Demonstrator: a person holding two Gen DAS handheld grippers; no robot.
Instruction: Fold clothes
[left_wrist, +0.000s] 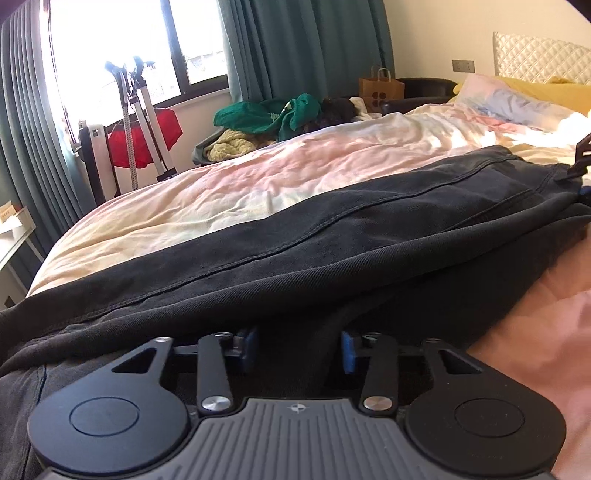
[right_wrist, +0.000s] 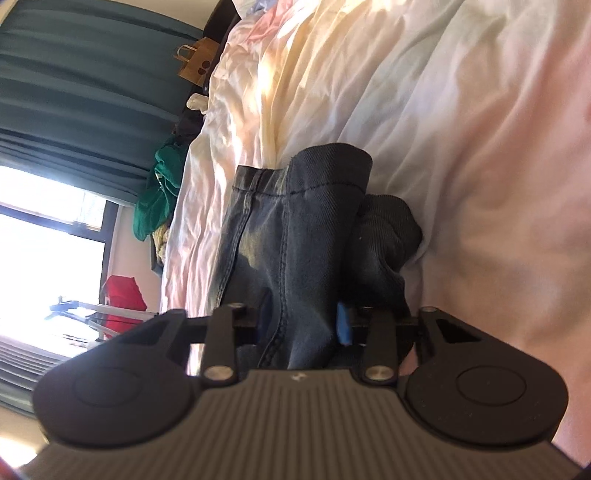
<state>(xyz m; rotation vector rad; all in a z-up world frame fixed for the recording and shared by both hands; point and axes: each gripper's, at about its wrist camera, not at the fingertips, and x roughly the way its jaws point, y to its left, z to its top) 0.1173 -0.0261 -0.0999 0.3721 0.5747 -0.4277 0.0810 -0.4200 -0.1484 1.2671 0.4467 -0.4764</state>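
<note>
A pair of dark, washed-black trousers (left_wrist: 332, 236) lies stretched across the pale bedspread (left_wrist: 221, 177). My left gripper (left_wrist: 297, 350) sits low at the near end of them. Dark cloth bunches over and between its blue pads (left_wrist: 347, 352), so it is shut on the fabric. In the right wrist view, which is rolled onto its side, my right gripper (right_wrist: 303, 325) is shut on a seamed fold of the same trousers (right_wrist: 295, 206). That fold stands up between its blue pads (right_wrist: 343, 325). The right gripper (left_wrist: 583, 166) also shows at the trousers' far end in the left wrist view.
Pillows (left_wrist: 517, 99) and a quilted headboard (left_wrist: 539, 55) lie at the far right. Beyond the bed are a heap of green clothes (left_wrist: 273, 114), a brown paper bag (left_wrist: 380, 90), a steamer stand (left_wrist: 140, 122) with a red item (left_wrist: 129, 144), teal curtains (left_wrist: 306, 48) and a bright window.
</note>
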